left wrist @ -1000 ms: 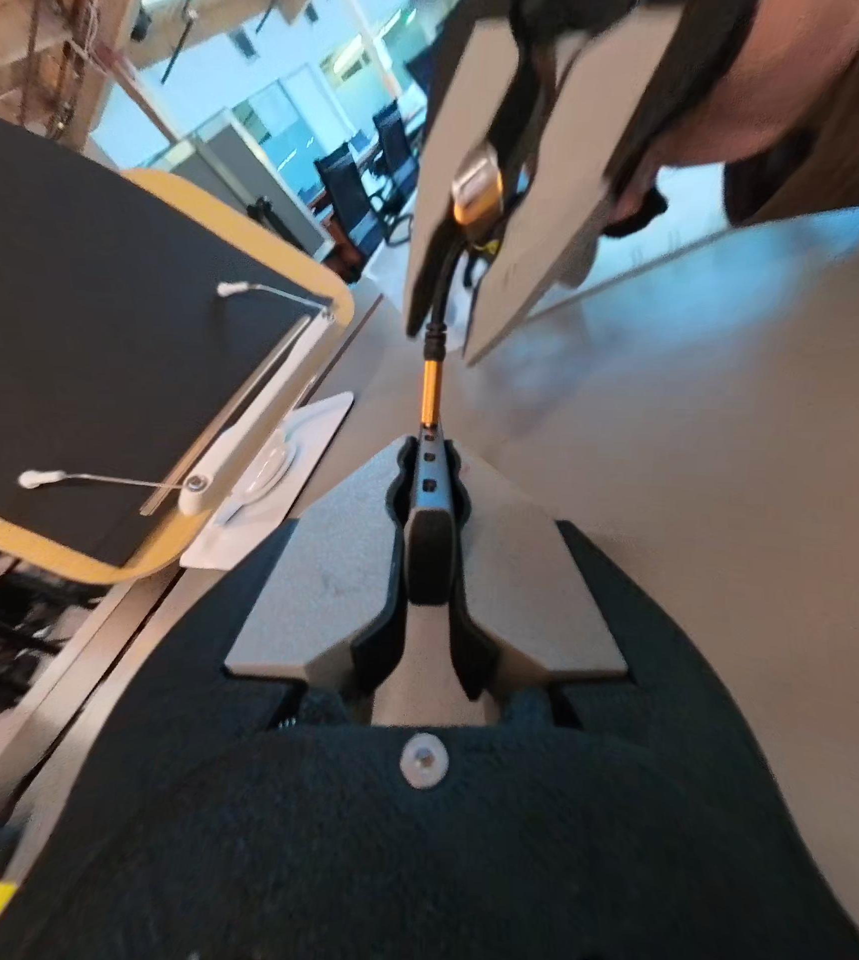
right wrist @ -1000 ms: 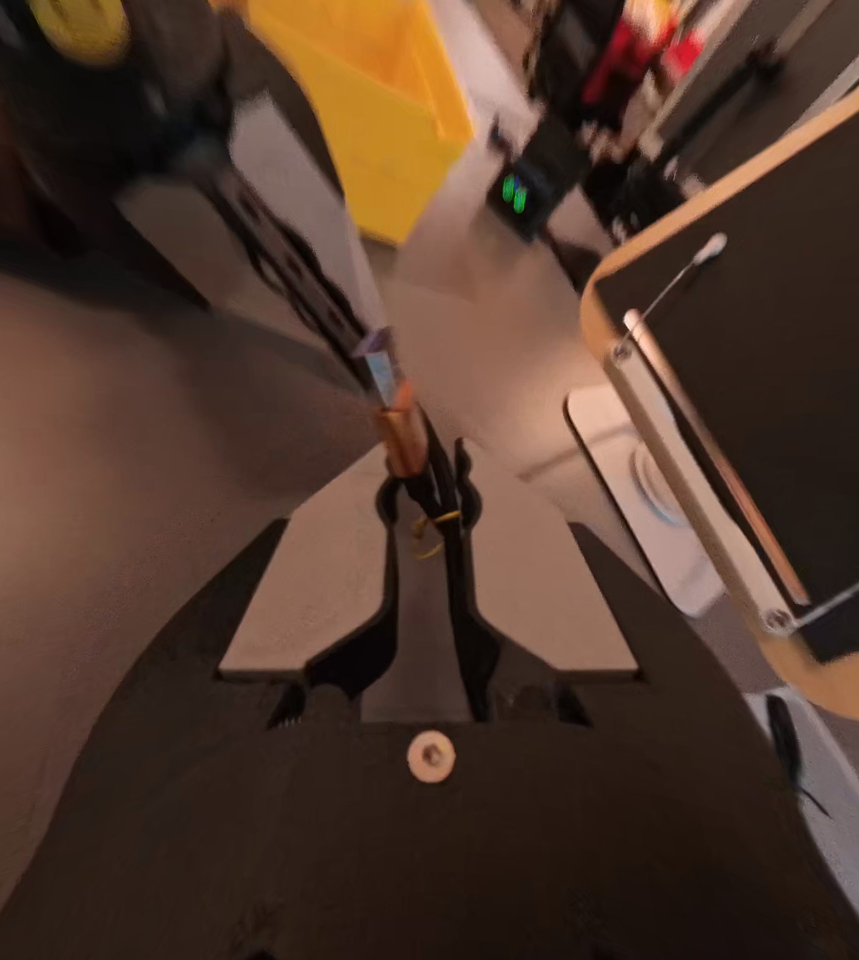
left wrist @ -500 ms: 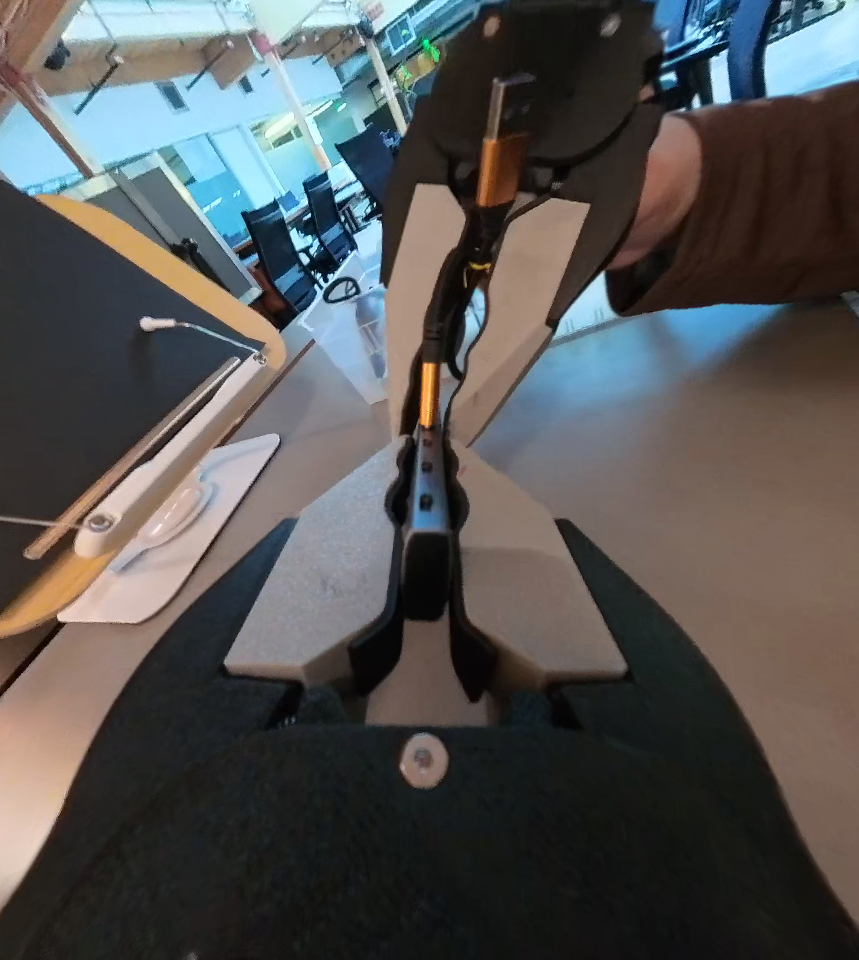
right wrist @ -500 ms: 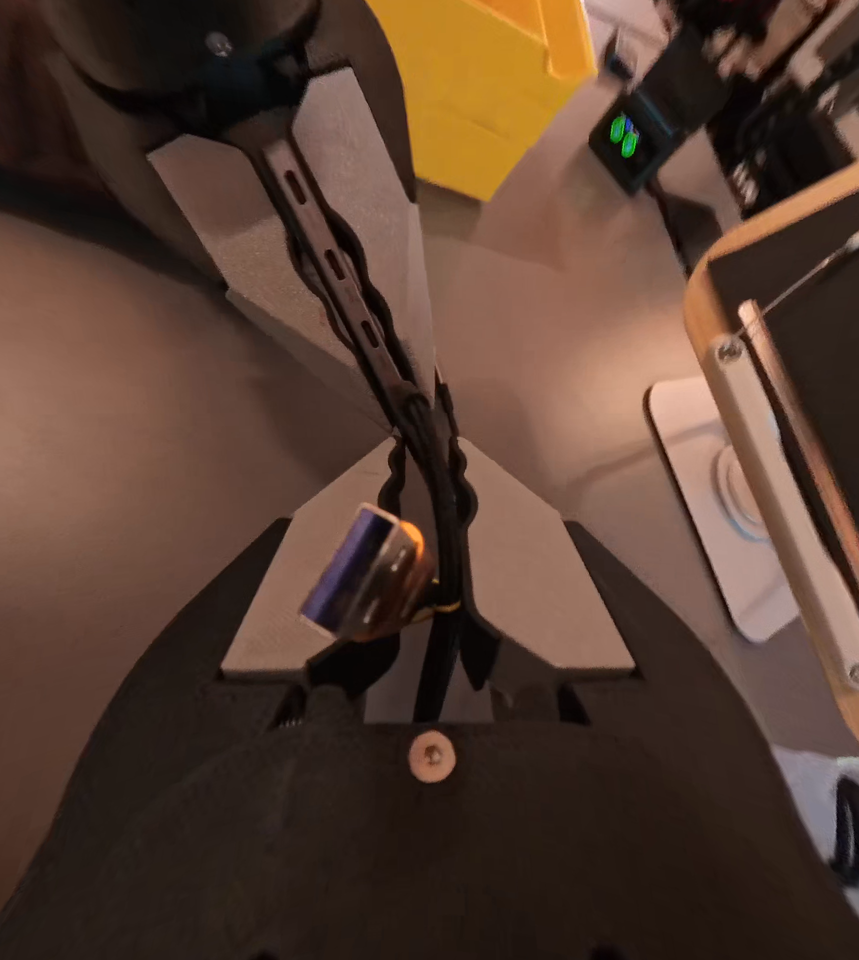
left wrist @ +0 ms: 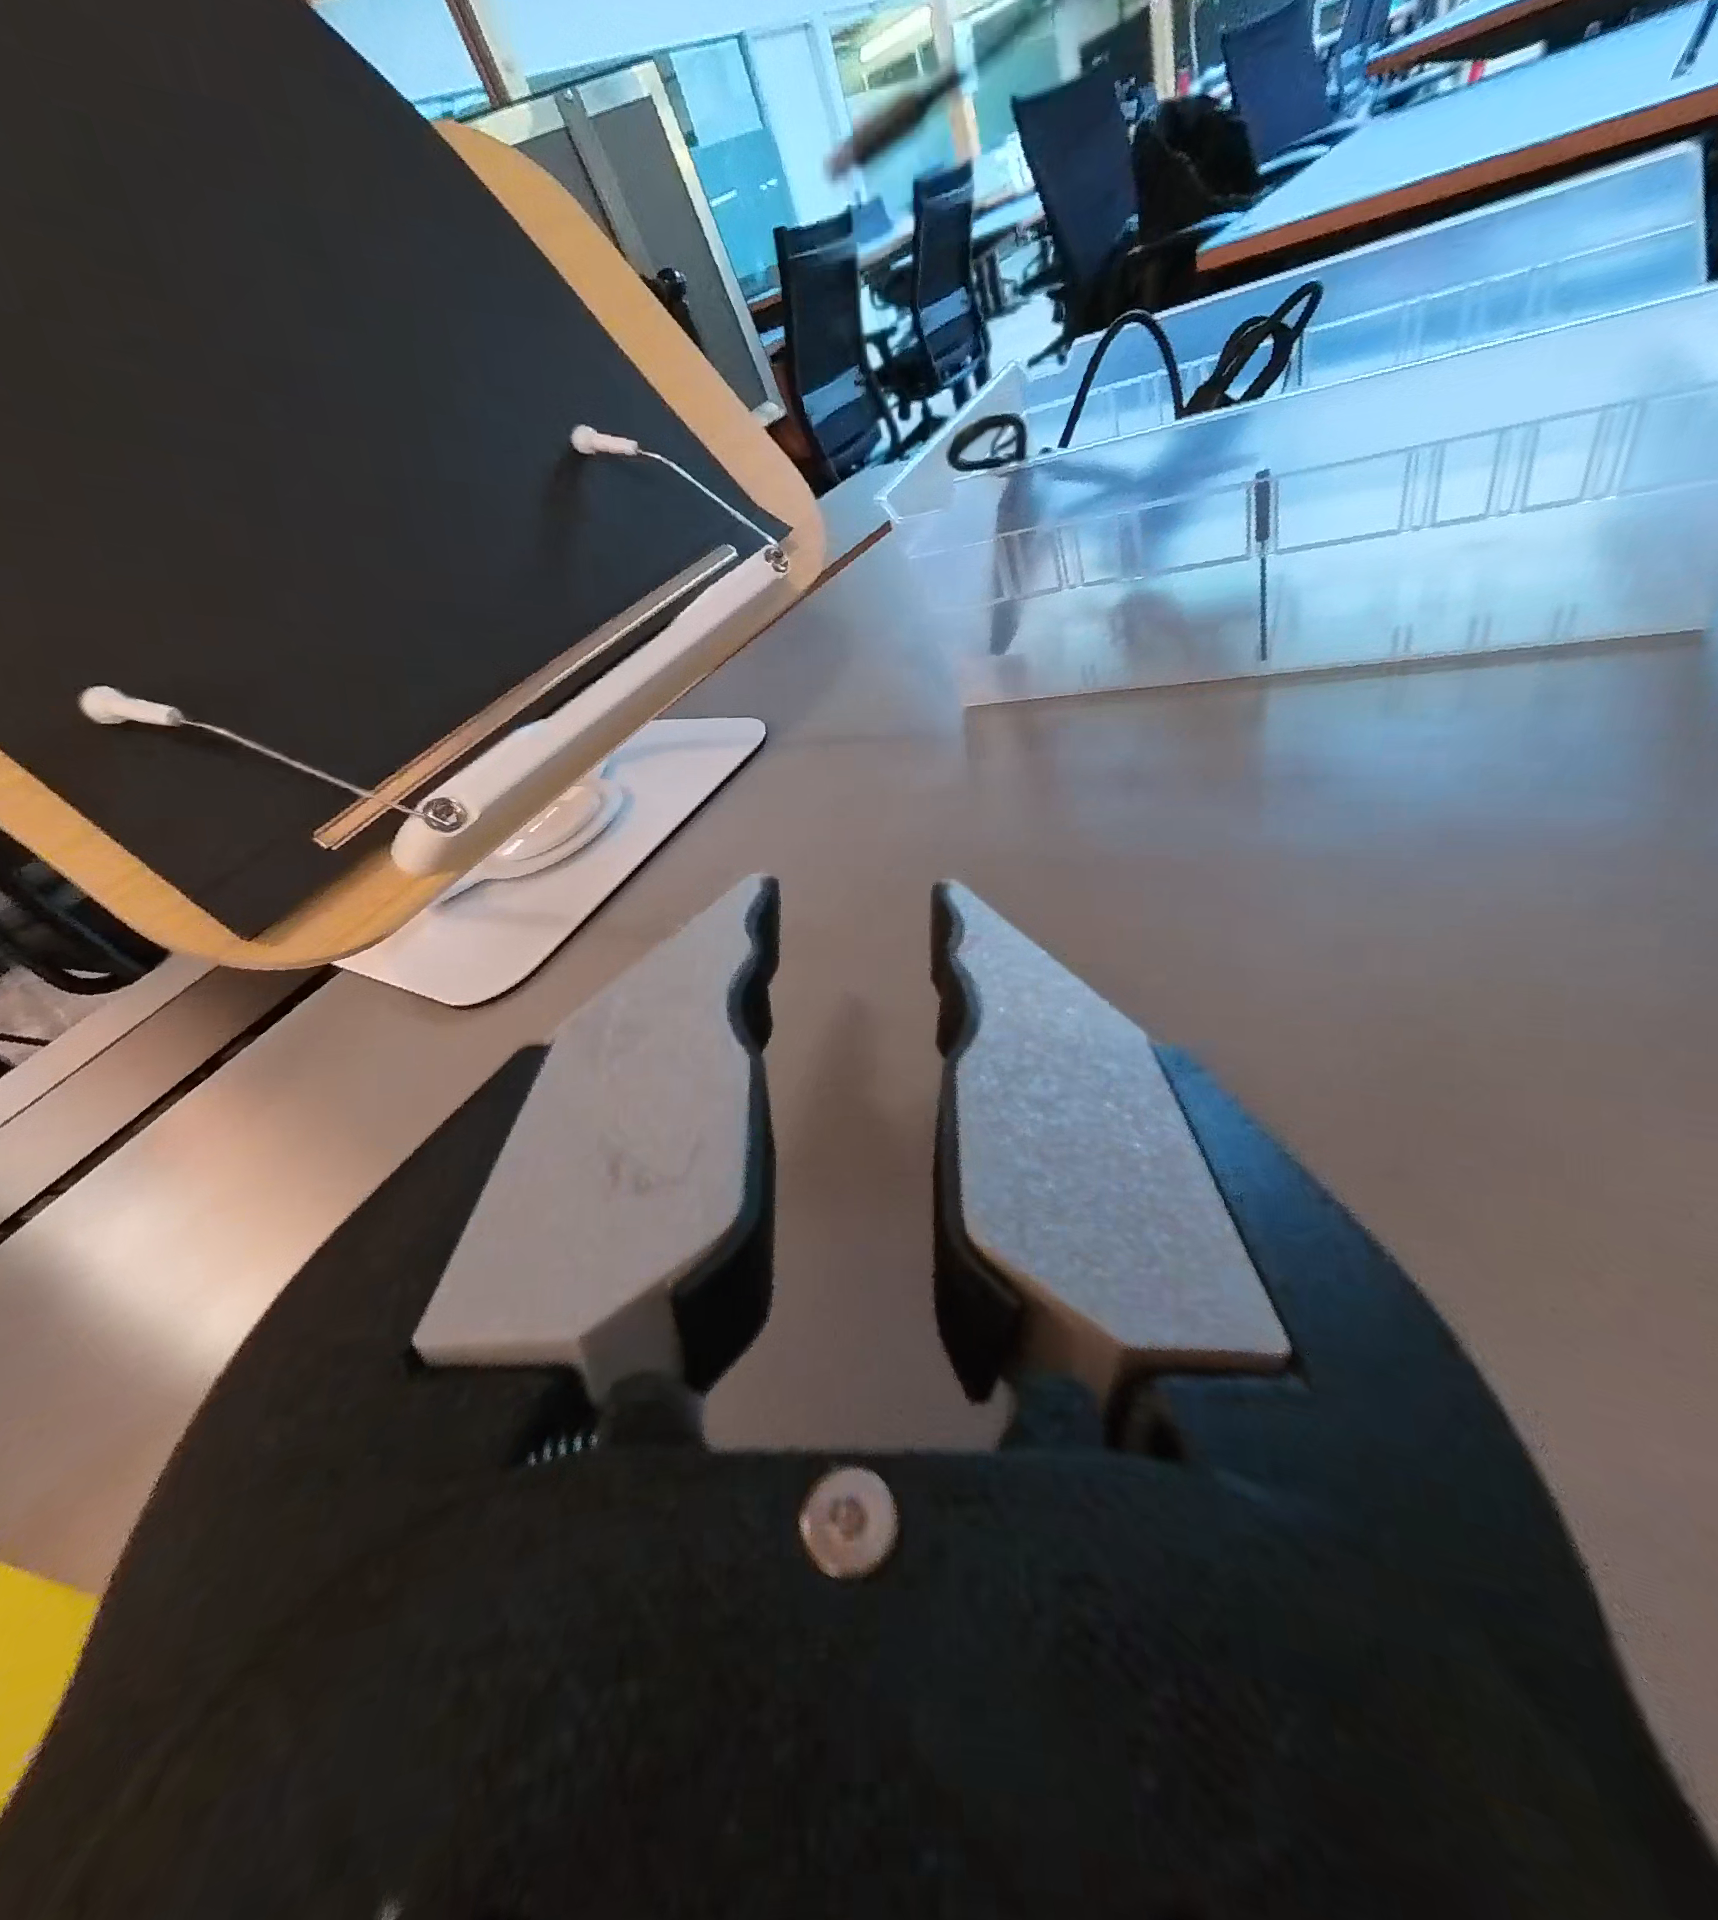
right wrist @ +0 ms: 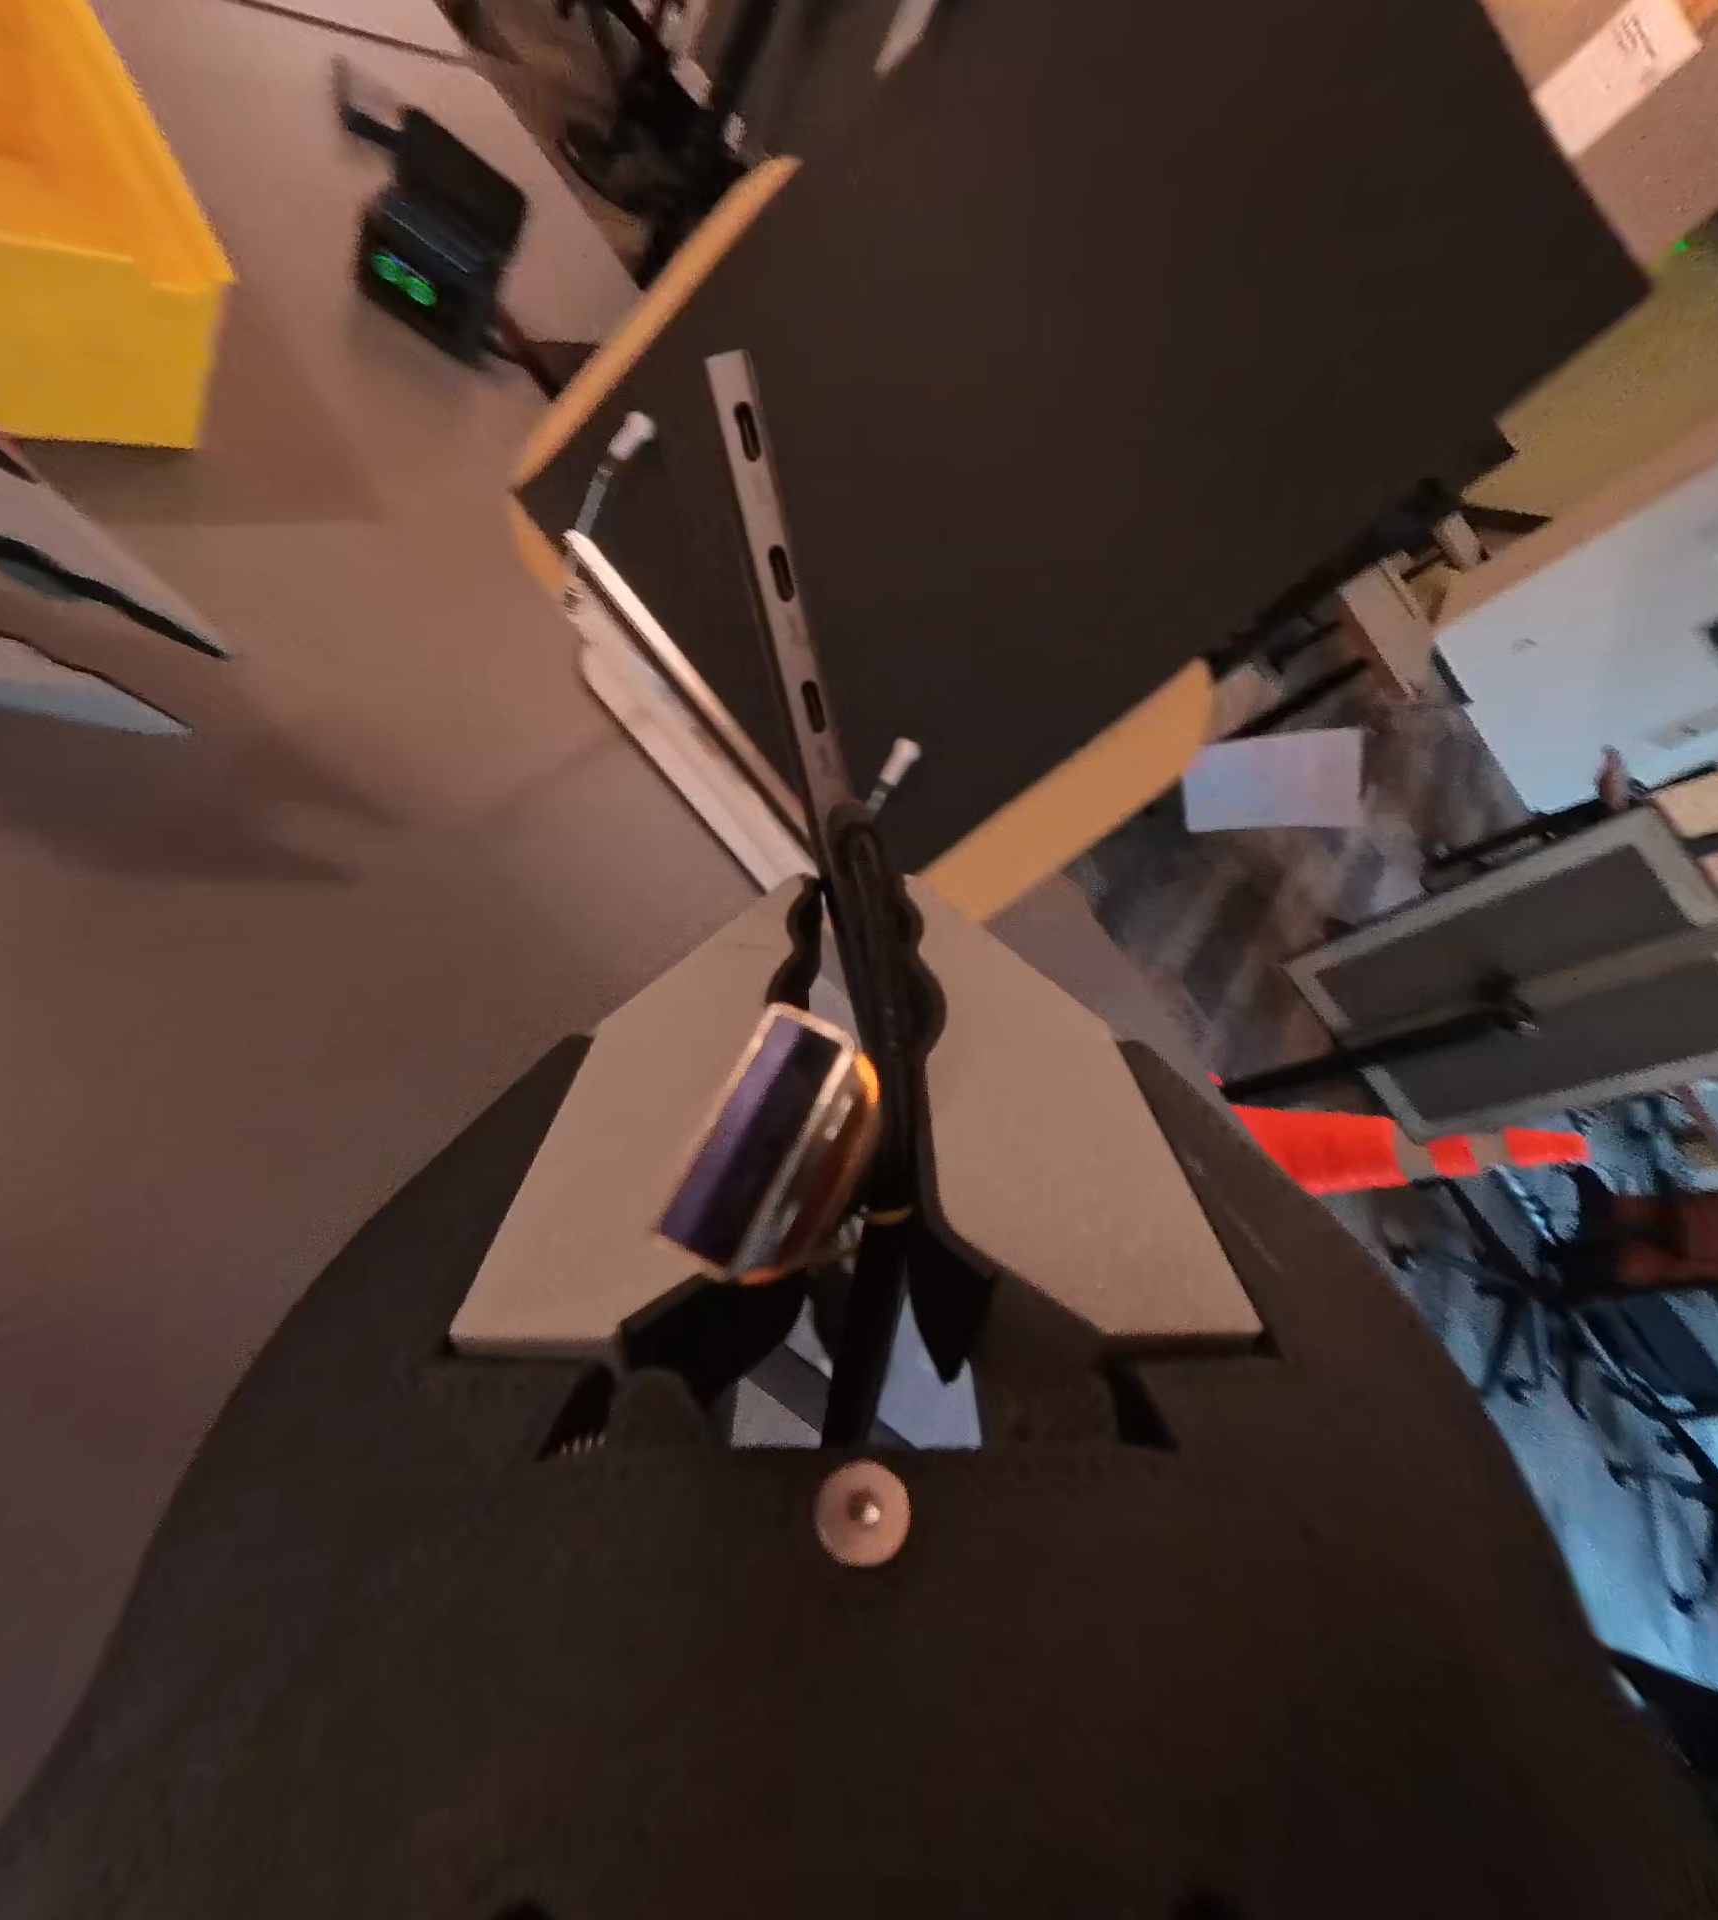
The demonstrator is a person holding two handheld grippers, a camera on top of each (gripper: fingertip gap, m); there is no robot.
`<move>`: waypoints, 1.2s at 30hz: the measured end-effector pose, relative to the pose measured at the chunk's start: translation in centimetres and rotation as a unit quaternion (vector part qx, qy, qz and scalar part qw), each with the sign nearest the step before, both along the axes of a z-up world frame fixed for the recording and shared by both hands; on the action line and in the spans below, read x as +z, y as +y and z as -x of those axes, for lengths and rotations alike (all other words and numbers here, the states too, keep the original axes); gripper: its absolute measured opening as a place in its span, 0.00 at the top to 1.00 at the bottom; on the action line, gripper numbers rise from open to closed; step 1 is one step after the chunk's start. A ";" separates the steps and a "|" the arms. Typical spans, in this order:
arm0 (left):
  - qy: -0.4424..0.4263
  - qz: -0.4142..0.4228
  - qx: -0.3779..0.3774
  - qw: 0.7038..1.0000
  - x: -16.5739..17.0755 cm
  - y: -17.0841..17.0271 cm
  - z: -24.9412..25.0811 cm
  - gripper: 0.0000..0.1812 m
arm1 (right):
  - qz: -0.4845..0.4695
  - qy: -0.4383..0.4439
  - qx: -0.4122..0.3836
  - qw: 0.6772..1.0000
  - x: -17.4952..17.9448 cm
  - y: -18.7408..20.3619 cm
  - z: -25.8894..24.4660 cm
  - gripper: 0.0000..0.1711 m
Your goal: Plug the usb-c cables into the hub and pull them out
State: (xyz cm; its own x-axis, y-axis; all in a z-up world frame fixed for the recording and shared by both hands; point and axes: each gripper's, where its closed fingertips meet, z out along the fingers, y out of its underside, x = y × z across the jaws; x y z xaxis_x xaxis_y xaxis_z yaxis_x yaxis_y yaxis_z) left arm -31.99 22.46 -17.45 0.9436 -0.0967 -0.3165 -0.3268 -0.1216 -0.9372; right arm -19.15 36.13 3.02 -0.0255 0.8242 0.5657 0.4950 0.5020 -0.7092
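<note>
The hub, a thin grey bar with a row of small oval ports, sticks out in front of the right gripper, held above the table. The jaws of this gripper are pressed together on the black cable, which joins the hub just past the fingertips. An orange plug with a metal end hangs loose over the left finger.

The left gripper is empty, its jaws spread, low over the table, near the black board on a white stand.

I think the risk is that the hub, carried only by its cable, swings or its plug slips out, because nothing supports the bar itself. The loose plug may also catch on a finger.

No writing can be read; a pale label at the top right is too blurred.
</note>
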 end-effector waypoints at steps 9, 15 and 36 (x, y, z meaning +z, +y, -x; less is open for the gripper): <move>0.000 0.048 0.008 0.999 -1.8 0.4 0.0 0.87 | -0.059 -0.264 -0.097 0.958 -7.0 12.7 -2.4 0.93; 0.021 0.071 0.000 0.997 -2.9 0.7 -0.6 0.87 | -0.006 -0.475 -0.087 0.875 -22.6 15.8 -1.7 0.94; -0.026 -0.008 -0.063 0.998 -0.4 -1.3 -5.0 0.73 | 0.195 -0.187 -0.083 0.959 -13.6 9.2 -4.5 0.59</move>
